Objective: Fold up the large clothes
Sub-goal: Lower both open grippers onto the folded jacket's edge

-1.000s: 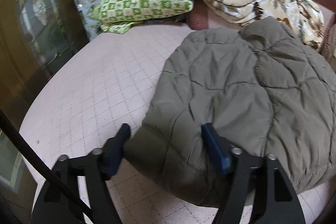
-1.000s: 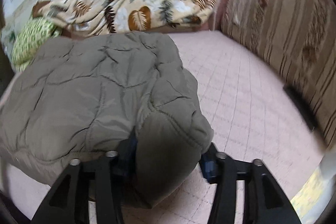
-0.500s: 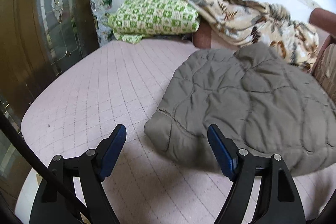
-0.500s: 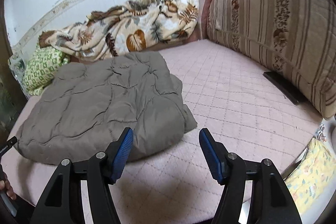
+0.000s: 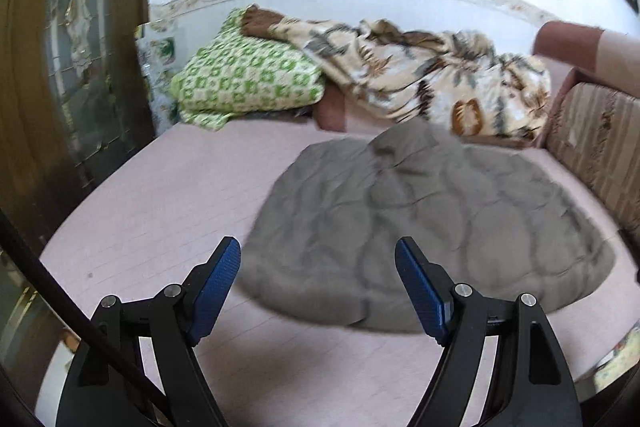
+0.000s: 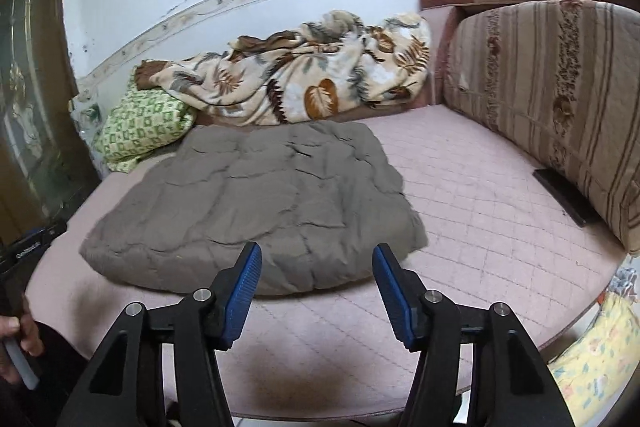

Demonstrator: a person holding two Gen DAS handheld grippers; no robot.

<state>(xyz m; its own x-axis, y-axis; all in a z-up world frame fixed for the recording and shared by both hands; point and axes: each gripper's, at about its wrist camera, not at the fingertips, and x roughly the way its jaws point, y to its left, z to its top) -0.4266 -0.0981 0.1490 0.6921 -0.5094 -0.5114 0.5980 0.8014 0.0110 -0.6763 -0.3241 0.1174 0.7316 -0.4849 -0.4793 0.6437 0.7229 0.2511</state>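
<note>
A grey-brown quilted jacket lies folded in a thick flat bundle on the pink quilted mattress. My left gripper hangs open above and short of the jacket's near left edge, and holds nothing. My right gripper hovers before the jacket's near right edge. Its jaws are closing with nothing between them, and the blue pads do not touch the fabric.
A green checked pillow and a leaf-print blanket lie along the back wall. A striped cushion stands on the right with a dark flat object at its foot. A wooden door is on the left. A hand shows at the lower left.
Both grippers have let go of the jacket's near edge and drawn back and upward. The jacket has dropped flat onto the mattress and now lies farther away.
</note>
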